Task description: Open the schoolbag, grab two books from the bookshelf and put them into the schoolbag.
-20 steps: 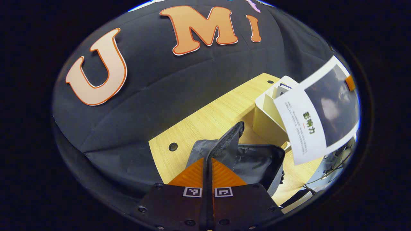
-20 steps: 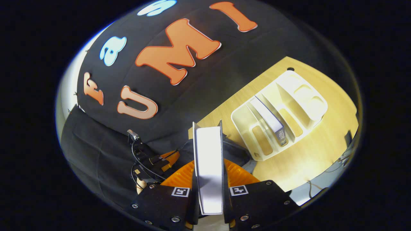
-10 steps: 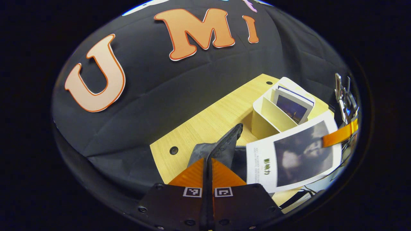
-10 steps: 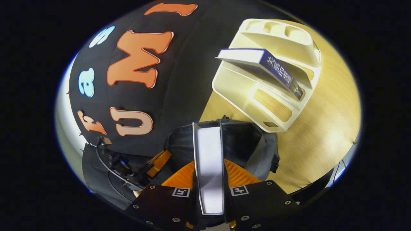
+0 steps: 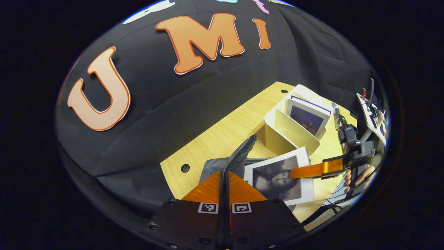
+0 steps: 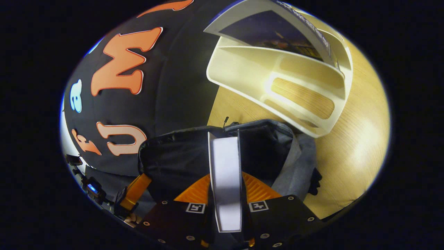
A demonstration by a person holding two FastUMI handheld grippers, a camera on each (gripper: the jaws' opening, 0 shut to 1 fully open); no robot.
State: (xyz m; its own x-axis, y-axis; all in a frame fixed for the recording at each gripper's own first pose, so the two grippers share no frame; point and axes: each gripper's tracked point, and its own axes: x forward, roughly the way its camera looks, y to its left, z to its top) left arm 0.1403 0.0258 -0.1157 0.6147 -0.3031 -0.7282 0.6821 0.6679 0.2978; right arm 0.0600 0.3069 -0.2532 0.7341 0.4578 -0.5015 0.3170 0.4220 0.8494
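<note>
My left gripper is shut on the upper edge of the grey-black schoolbag and holds its flap up. My right gripper is shut on a white-bordered book, seen edge-on, right above the bag's open mouth. In the left gripper view that book lies tilted over the bag, with the right gripper and a hand behind it. A cream bookshelf stands just beyond the bag with a second book leaning in it.
A wooden table carries the bag and the bookshelf, whose second book leans inside. The black booth wall runs along the table's far edge. My left gripper shows at the bag's left side. Cables hang at the table's right edge.
The right gripper has carried the book from beside the bookshelf down and over the bag's mouth, tipping it flatter. The left gripper has kept its hold on the bag's edge.
</note>
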